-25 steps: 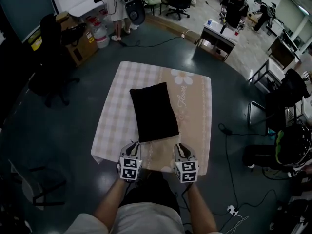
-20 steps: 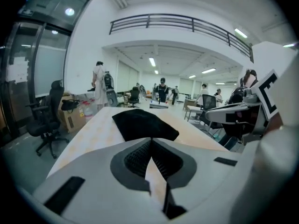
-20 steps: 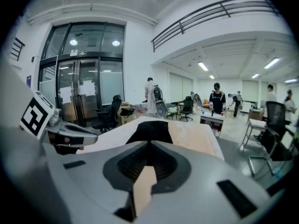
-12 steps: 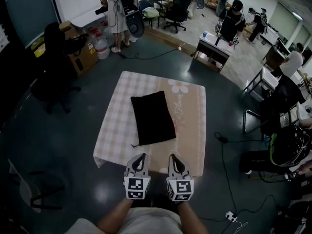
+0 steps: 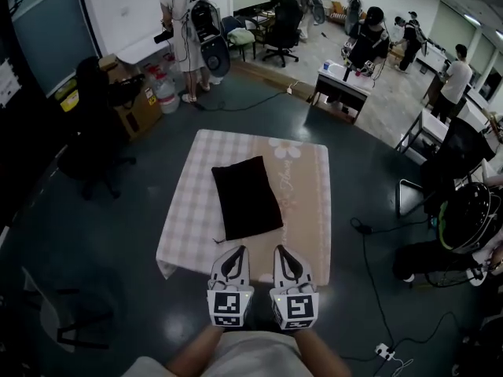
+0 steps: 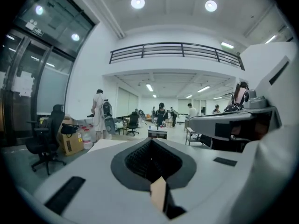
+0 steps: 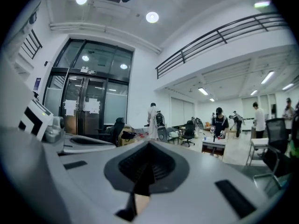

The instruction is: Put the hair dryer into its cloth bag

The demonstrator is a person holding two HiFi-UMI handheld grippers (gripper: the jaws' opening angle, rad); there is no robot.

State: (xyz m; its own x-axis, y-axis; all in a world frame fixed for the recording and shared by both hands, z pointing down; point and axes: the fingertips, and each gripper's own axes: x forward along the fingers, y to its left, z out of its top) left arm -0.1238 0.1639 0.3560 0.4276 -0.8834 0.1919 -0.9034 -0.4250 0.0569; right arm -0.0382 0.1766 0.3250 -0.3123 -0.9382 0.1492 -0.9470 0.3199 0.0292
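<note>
We had drawn the left gripper (image 5: 234, 254) and right gripper (image 5: 281, 254) back from the cloth bag (image 5: 246, 197) in the mat's (image 5: 185, 218) middle, both pressed together and empty; the task seemed finished.

Low table (image 5: 189, 234) with a checked beige cloth on dark floor (image 5: 110, 210). Black cloth bag (image 5: 246, 197) lies flat, mid-table.

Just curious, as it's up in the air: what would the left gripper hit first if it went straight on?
Probably nothing close. The left gripper, jaws shut, points almost level, so it would likely pass above the black bag; the small desk far across the room lies roughly ahead.
</note>
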